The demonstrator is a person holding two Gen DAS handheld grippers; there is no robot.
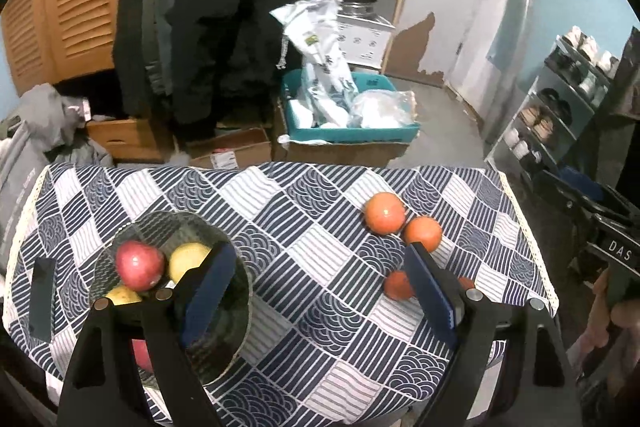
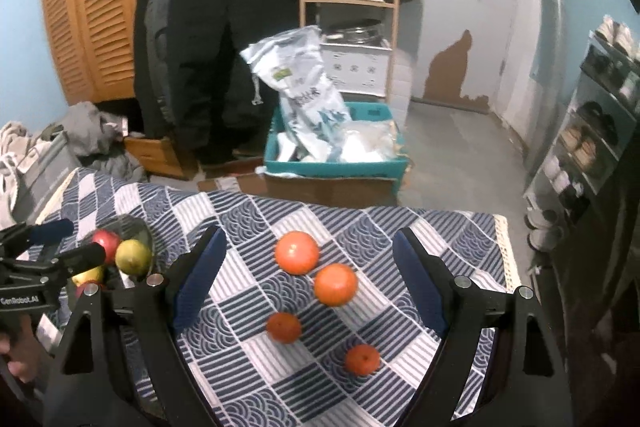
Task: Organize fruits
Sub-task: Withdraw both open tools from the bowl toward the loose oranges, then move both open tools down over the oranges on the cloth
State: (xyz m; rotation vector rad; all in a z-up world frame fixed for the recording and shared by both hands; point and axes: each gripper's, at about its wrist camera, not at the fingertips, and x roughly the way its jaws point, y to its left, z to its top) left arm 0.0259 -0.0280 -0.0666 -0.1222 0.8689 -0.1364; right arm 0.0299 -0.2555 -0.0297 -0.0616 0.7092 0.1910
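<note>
Your left gripper (image 1: pixel 320 291) has its jaws spread wide with nothing between them, only patterned tablecloth (image 1: pixel 304 211). Same deal with your right gripper (image 2: pixel 308 279): wide open, hovering over the loose fruit without touching any of it.

In the left wrist view, the dark bowl (image 1: pixel 236 291) sits at about 8 o'clock, partly behind the left finger. It holds a red apple (image 1: pixel 140 263), a yellowish fruit (image 1: pixel 186 259) just beside it at its 3 o'clock, and another yellow fruit (image 1: pixel 122 294) at the apple's 6 o'clock. There's something reddish lower down in the bowl too, but the gripper hides most of it.

In the right wrist view, four orange fruits lie on the cloth between your right fingers. The biggest orange (image 2: pixel 297 252) is at 12 o'clock of the group, a second orange (image 2: pixel 335 284) touches it or sits just beside it at its 4 o'clock, and two small tangerines are nearer you: one (image 2: pixel 283 327) at 7 o'clock, the other (image 2: pixel 362 359) at 5 o'clock, well apart from each other.

Your left gripper shows at 9 o'clock in that view, over the bowl.
</note>
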